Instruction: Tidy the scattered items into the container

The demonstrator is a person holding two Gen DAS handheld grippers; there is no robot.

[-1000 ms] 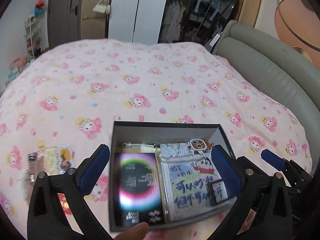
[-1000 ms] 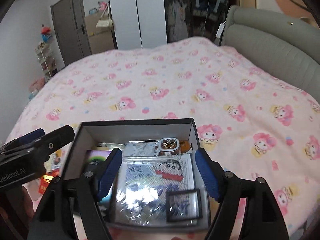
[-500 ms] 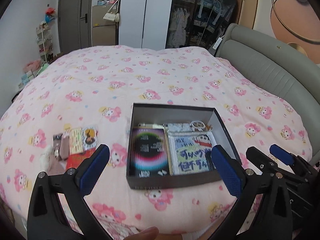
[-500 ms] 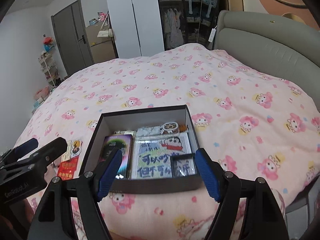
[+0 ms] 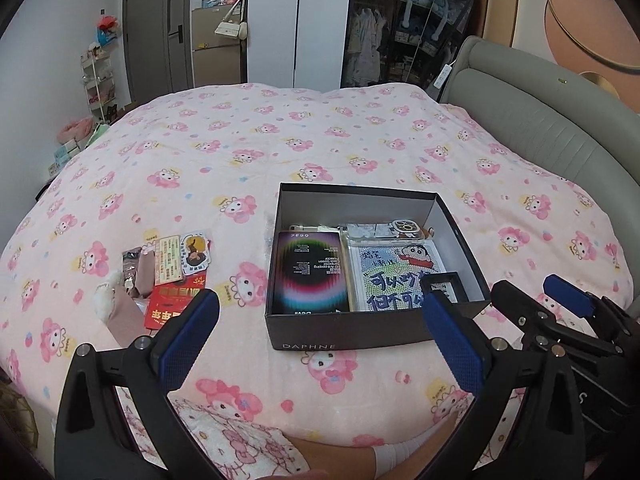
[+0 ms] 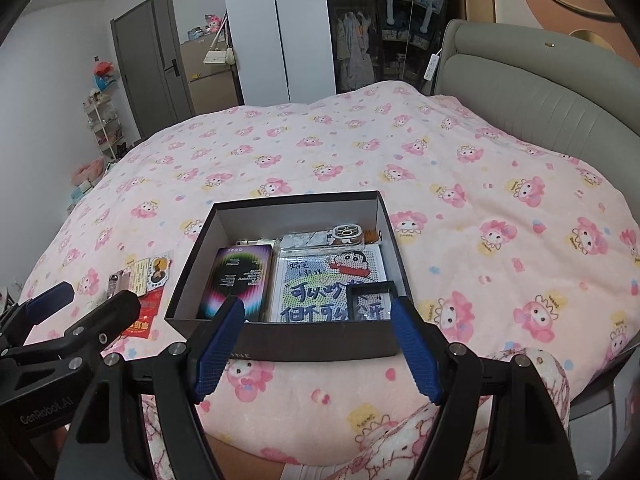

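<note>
A dark open shoe box (image 5: 304, 336) (image 6: 320, 350) lies on the pink bed. Inside lie a black booklet with a rainbow ring (image 5: 310, 272) (image 6: 240, 276), a cartoon bead picture (image 5: 396, 276) (image 6: 332, 280), a small black frame (image 5: 442, 284) (image 6: 372, 300) and a phone case (image 5: 404, 228) (image 6: 348, 236). Left of the box are scattered items: a red envelope (image 5: 172, 304) (image 6: 142, 316), cards (image 5: 176, 258) (image 6: 150, 270) and a plush piece (image 5: 106, 302). My left gripper (image 5: 316, 340) and my right gripper (image 6: 316, 344) hover before the box, both open with nothing between their fingers.
The pink patterned blanket (image 5: 280, 148) covers the whole bed. A grey padded headboard (image 5: 552, 132) curves along the right. Behind the bed stand a white wardrobe (image 5: 296, 20), a door (image 5: 148, 28) and shelves (image 5: 98, 80). A person's arm (image 5: 400, 450) is below.
Both grippers have pulled back and up from over the box; the box now looks smaller and farther, and the scattered items at left have come into full view.
</note>
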